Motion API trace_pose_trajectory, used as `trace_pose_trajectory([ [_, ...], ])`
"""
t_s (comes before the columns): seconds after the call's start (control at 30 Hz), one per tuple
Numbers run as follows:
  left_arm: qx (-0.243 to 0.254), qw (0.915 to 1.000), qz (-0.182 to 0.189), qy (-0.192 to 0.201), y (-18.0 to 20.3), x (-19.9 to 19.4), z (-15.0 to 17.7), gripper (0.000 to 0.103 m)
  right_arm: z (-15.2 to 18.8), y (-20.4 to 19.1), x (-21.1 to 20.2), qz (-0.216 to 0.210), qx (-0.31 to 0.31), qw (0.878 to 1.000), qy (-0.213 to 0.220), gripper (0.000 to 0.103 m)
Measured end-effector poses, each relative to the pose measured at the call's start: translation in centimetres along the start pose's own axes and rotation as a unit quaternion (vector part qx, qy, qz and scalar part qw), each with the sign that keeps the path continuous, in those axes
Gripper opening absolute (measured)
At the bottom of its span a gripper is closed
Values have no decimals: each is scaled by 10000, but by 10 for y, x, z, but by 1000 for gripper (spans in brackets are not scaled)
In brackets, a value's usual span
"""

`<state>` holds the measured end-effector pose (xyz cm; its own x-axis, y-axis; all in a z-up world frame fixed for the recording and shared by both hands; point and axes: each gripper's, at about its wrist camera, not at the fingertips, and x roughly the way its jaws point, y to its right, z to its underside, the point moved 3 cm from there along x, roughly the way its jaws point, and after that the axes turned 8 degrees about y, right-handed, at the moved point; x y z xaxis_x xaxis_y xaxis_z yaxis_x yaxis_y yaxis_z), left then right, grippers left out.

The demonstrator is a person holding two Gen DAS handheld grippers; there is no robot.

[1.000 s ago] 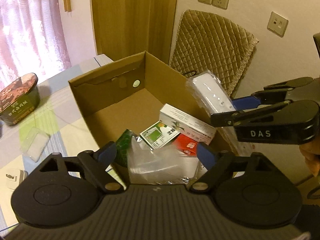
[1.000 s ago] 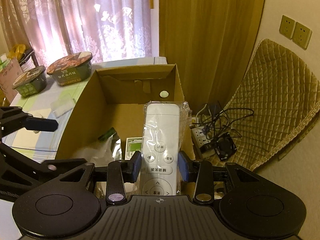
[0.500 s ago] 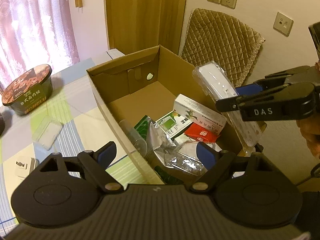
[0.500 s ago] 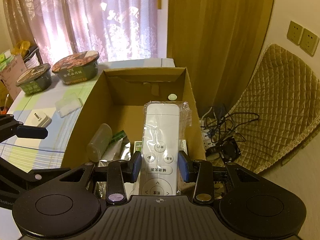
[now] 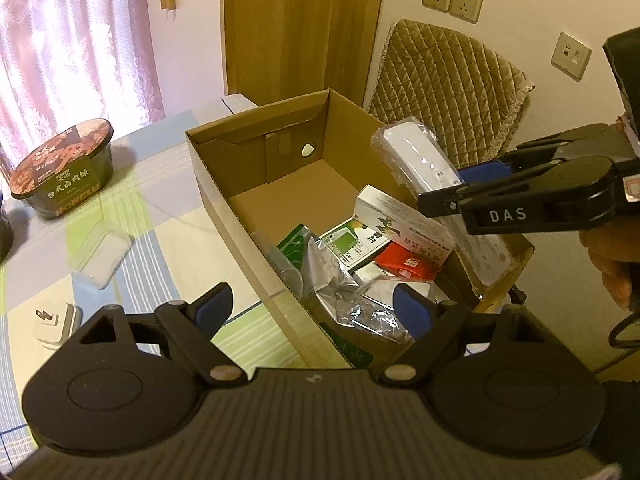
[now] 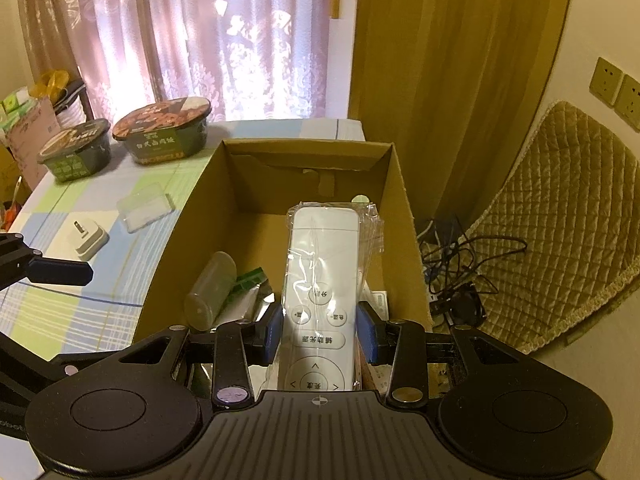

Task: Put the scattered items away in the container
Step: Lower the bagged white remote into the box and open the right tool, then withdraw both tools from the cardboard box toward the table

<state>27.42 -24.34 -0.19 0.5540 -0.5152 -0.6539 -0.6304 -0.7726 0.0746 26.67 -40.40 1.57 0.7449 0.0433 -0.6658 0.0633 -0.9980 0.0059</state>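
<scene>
Right gripper: blue pads pressed against both long edges of a white remote control sealed in a clear plastic sleeve. The remote is held clear of the contents, above the right-hand side of the cardboard box, its far end pointing toward the box's back wall. In the left wrist view the same remote shows above the box's right wall, clamped by the right gripper.

Left gripper: fingers spread wide, holding nothing, positioned over the near left wall of the box.

Box contents, near end: a white carton, a green-and-white packet, a red packet, a silver foil bag and a clear plastic bottle lying against the left wall. The far end of the box floor is bare.

Items on the table, outside the box: two instant noodle bowls near the curtain, a clear plastic case, and a white plug adapter. All four lie left of the box, well apart from both grippers.

A quilted chair stands right of the box, with tangled cables on the floor between them.
</scene>
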Motion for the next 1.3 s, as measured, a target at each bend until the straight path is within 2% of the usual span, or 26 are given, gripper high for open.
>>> trace_pose_trajectory([
  [0.4,-139,9998,-63,-84,-11,-3,10,84,4,-5,9,-140,74,9999,-3,43],
  [0.77,-243,9996,-109,-76,-19,-12,18,84,9,-12,-3,-126,54,9999,-69,43],
  [1.13,-318,9991,-278,-15,-32,-42,26,84,9,-28,-24,-135,-10,9999,-55,43],
  [1.3,-460,9981,-407,-35,-43,-61,42,84,15,-35,-36,-136,35,9999,-91,43],
])
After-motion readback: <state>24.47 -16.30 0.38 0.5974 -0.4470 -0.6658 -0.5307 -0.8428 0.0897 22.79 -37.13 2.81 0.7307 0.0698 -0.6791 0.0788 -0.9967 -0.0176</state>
